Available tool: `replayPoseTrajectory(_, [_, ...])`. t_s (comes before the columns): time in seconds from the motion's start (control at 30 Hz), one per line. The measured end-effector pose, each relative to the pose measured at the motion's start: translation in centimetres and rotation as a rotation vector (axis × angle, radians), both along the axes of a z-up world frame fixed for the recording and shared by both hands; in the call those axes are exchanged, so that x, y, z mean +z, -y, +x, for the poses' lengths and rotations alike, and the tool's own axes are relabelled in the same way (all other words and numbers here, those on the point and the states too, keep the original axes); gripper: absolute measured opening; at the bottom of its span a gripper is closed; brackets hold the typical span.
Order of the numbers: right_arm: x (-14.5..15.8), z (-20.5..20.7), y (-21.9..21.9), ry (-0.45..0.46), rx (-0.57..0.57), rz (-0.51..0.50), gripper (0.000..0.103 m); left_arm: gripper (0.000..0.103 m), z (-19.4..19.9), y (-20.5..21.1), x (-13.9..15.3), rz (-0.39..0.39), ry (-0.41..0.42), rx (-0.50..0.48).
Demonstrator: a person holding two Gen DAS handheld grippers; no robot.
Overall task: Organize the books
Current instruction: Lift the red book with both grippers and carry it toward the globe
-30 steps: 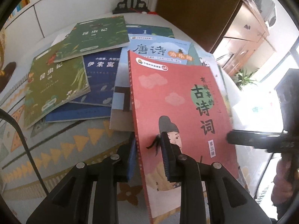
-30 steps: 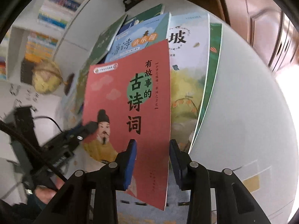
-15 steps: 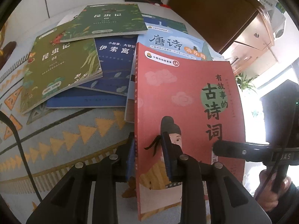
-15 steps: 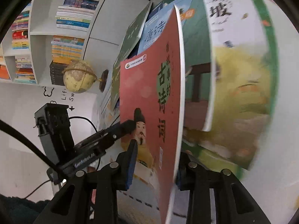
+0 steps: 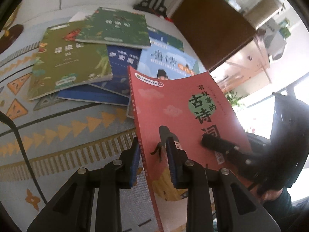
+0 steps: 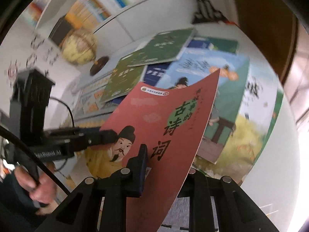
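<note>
One red book (image 5: 179, 116) — spine leftward, tilted up.

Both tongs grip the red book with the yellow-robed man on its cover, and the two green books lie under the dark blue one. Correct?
Not quite. The two green books lie on top of the dark blue one, as the left wrist view shows. The rest stands: the left tongs hold the red book and the right tongs are closing on it.

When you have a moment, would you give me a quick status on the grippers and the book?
Left gripper clamped on red book near its spine. Right gripper closing on its other edge. Book lifted, cover bowed. Other books scattered behind; nothing blocking.
</note>
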State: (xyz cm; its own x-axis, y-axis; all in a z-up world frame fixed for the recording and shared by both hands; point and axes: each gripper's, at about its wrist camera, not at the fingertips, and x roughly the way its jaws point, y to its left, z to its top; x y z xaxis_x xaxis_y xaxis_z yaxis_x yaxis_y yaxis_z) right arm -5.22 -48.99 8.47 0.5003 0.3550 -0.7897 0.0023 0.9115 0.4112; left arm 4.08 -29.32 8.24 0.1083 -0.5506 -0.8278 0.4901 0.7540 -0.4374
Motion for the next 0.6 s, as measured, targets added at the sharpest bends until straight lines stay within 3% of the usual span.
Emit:
replayPoseTrajectory(0.3, [5.8, 1.4, -5.7, 0.134, 0.131, -0.148, 0.021, 0.023, 0.6, -7.4, 4.8, -0.054, 0.091, 0.068])
replayPoseTrajectory(0.43, [8.8, 3.7, -11.7, 0.213, 0.200, -0.213, 0.021, 0.023, 2.1, -12.8, 6.5, -0.054, 0.139, 0.131])
replayPoseTrajectory(0.6, [10.8, 6.6, -19.8, 0.277, 0.299, -0.214, 0.021, 0.023, 4.2, -22.0, 7.9, -0.037, 0.178, 0.262])
